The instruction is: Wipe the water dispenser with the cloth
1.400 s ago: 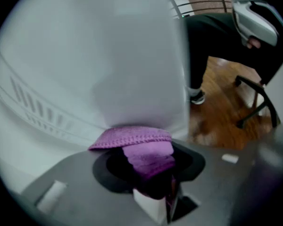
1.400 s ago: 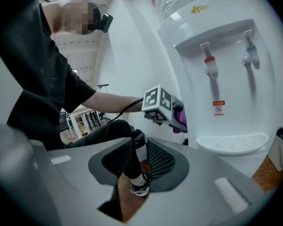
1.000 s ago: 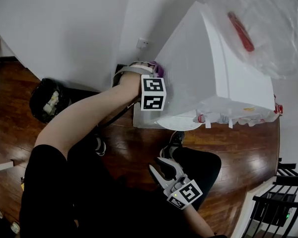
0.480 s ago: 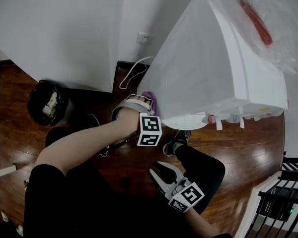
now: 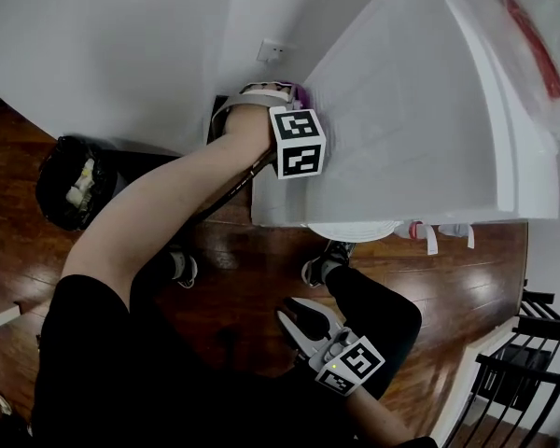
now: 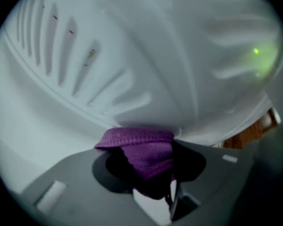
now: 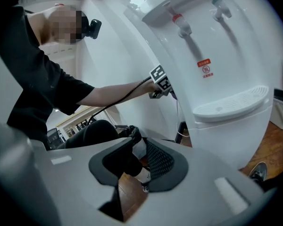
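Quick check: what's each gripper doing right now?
Left gripper: closed on the purple cloth, pressed against the water dispenser.
Right gripper: empty, jaws apart and closing.

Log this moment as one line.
left gripper: shut on purple cloth, pressed to water dispenser side | right gripper: fingers closing, nothing between

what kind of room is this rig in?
Likely a lived-in home or small office room, indoors. Cues: a dark wood floor, a white wall with a socket, a freestanding water dispenser, and a black bin near the wall.
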`<action>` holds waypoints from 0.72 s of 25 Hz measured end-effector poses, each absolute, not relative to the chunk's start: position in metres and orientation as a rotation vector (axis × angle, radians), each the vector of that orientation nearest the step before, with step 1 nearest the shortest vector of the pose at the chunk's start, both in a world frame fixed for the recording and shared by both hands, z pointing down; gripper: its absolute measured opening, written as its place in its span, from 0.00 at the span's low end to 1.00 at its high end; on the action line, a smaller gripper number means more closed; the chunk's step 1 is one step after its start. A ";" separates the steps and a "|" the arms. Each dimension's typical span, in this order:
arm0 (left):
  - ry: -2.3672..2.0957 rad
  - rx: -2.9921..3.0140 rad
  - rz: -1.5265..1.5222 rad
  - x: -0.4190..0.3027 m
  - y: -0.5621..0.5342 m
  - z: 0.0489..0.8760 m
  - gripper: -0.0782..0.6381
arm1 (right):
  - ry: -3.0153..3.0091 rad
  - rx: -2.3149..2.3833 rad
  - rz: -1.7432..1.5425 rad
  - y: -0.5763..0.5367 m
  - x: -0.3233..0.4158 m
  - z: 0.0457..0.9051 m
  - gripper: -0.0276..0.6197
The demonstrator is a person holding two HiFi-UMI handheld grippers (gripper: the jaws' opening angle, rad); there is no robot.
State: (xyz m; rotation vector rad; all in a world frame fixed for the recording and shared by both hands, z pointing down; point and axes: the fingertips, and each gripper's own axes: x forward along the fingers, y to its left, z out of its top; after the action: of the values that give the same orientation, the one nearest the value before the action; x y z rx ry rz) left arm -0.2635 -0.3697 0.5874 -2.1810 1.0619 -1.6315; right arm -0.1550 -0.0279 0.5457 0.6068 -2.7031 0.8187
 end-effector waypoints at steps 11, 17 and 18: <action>0.365 -2.294 -1.865 -0.183 -0.165 0.752 0.41 | -2.667 0.629 0.889 -0.030 -0.155 0.563 0.17; 0.831 -2.282 -1.753 -0.228 -0.292 0.712 0.41 | -2.667 0.622 0.923 -0.029 -0.159 0.564 0.17; 0.924 -2.256 -1.726 -0.241 -0.321 0.692 0.41 | -2.670 0.625 0.931 -0.030 -0.159 0.563 0.17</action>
State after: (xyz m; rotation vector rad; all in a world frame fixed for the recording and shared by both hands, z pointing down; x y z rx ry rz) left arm -0.2411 -0.3214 0.6917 -2.2560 0.9242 -1.7262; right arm -0.1591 -0.0304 0.5631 0.6251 -2.6700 0.9313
